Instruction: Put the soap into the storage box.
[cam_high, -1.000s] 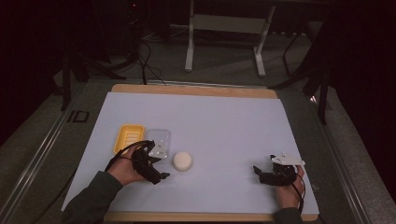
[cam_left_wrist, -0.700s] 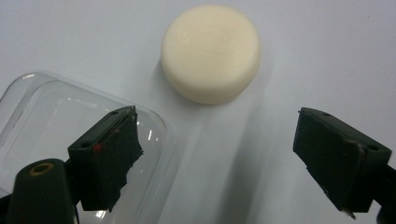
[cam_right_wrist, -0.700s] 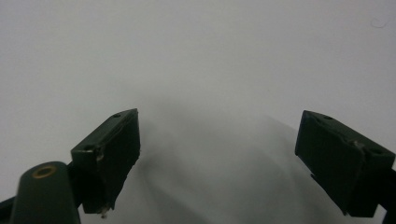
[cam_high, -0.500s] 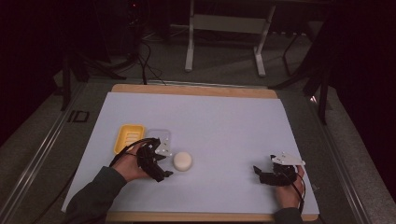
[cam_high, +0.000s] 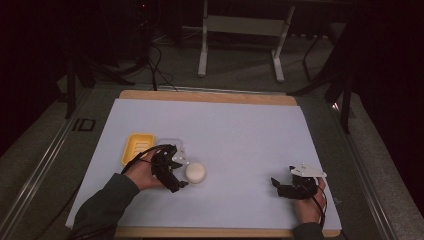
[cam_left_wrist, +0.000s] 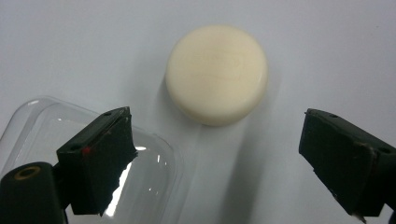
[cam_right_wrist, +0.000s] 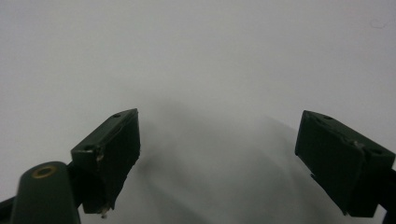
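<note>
Since the earlier frame, the left hand-held gripper (cam_high: 181, 175) has been shifted a little toward the round soap (cam_high: 195, 172), and its jaws have just been opening, with nothing pressed between them. In the left gripper view the jaws are spread wide, and the cream-coloured soap (cam_left_wrist: 216, 74) lies on the surface just ahead of the gap between them, touched by neither pad. One jaw is seen over the clear plastic lid (cam_left_wrist: 88, 158), which lies just beside the soap. In the high view the right hand-held gripper (cam_high: 280, 185) is held low over the white surface (cam_high: 240, 130) near its front edge, well apart from the soap; its jaws are released too, and nothing is held between them. Farther back, the yellow soap dish (cam_high: 137, 147) is placed just beside the clear lid, behind the left hand (cam_high: 145, 175).
</note>
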